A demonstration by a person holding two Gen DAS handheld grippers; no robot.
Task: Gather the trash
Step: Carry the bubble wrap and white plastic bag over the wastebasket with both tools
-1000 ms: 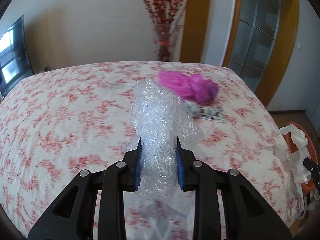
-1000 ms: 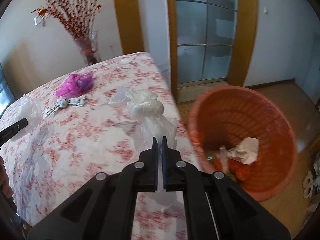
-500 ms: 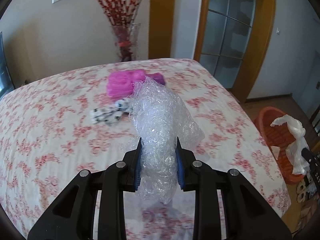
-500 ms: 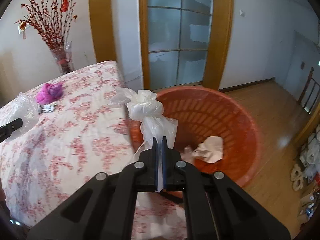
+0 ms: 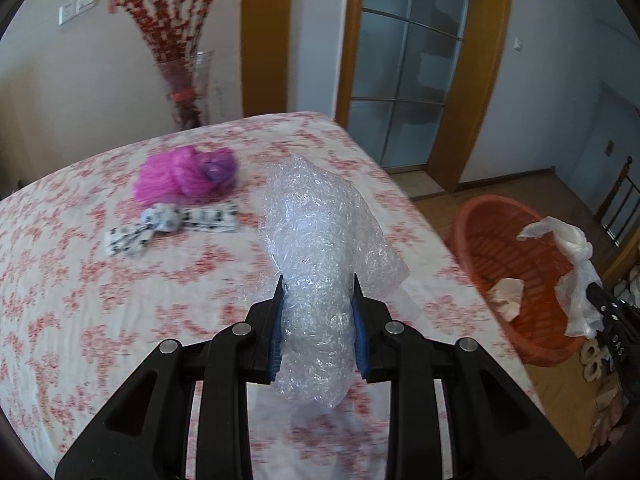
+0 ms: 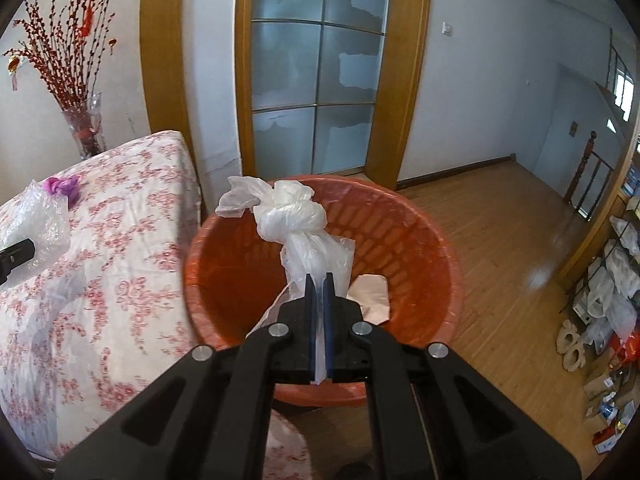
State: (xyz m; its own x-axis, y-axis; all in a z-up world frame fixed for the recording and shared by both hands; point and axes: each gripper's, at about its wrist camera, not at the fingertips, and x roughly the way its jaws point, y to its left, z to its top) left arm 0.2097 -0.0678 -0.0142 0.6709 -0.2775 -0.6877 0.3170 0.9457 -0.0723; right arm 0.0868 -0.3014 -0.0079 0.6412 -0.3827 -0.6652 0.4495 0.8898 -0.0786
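Observation:
My left gripper is shut on a wad of clear bubble wrap and holds it above the floral tablecloth. My right gripper is shut on a knotted white plastic bag and holds it over the orange basket, which stands on the floor beside the table. The basket and the bag also show at the right of the left wrist view. Crumpled paper lies in the basket. A pink plastic bag and a black-and-white wrapper lie on the table.
A glass vase with red branches stands at the table's far edge. A wood-framed glass door is behind the basket. Bags and boxes crowd the floor at the right. The table edge is just left of the basket.
Both grippers have swung to the right. The right gripper carried the white bag from over the table to over the basket. The left gripper still holds the bubble wrap.

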